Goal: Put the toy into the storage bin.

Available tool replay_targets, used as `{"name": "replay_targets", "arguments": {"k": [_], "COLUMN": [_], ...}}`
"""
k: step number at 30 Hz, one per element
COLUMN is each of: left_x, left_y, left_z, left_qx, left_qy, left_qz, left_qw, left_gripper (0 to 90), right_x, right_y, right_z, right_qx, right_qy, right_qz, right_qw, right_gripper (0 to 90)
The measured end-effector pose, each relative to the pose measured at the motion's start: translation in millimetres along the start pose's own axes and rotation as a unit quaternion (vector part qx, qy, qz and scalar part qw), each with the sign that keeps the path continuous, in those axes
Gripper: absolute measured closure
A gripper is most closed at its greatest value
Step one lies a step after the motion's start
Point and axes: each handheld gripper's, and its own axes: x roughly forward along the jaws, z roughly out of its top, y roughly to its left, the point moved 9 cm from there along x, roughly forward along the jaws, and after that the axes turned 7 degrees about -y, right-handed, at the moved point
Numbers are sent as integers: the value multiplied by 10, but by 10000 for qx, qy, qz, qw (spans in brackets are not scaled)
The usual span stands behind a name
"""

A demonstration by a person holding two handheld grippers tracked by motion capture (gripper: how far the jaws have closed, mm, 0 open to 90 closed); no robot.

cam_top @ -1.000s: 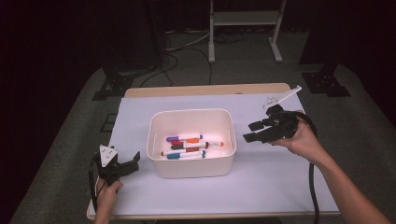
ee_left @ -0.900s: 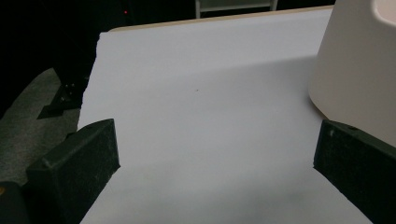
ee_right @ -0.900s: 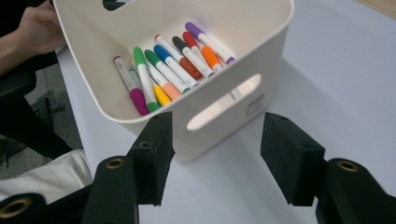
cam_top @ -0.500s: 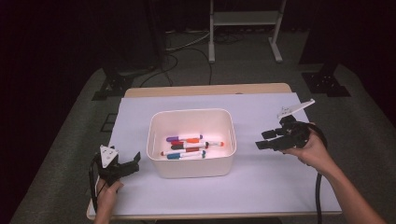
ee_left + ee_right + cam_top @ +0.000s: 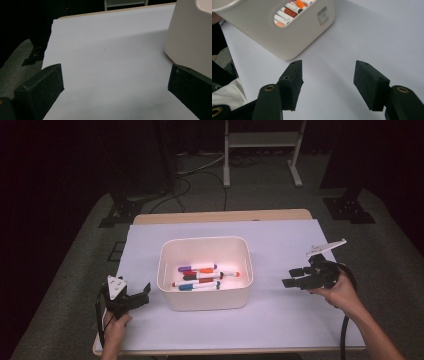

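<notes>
A white bin stands mid-table with several coloured markers lying in it. My left gripper rests near the front left, open, pointing at the bin's left wall, with bare paper between its jaws. My right gripper hovers low to the right of the bin, a short gap away. Its jaws have just been opening and stand wide with nothing between them. In the right gripper view the bin lies ahead to the left, with markers visible through its handle slot.
A white paper sheet covers the wooden table. A cable trails from the right gripper along the forearm. Beyond the far edge, stand legs and cables lie on the dark floor.
My right gripper has sunk toward the table and drawn nearer the front right, its jaws wider than before. The left gripper, bin and markers have kept still.
</notes>
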Motion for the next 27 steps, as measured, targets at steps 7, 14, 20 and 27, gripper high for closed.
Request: {"name": "replay_targets", "arguments": {"k": [7,14,20,27], "left_x": [-1,-4,-4,-3], "left_y": [-2,-6,-11,-12], "left_z": [0,-1,0,0], "left_qx": [18,28,39,49], "left_qy": [2,9,1,3], "left_qz": [2,6,1,-3], "left_qw": [10000,10000,10000,10000], "left_gripper": [0,0,0,0], "right_x": [-16,-74,-147,-228], "right_y": [-64,-105,-133,-163], "right_z": [-172,-320,-461,-651], "right_qx": [119,236,364,511], "right_qy": [5,-92,-162,-300], "right_qz": [-67,-116,-149,-284], "right_qw": [9999,9996,9991,9978], "right_gripper": [375,369,370,366]}}
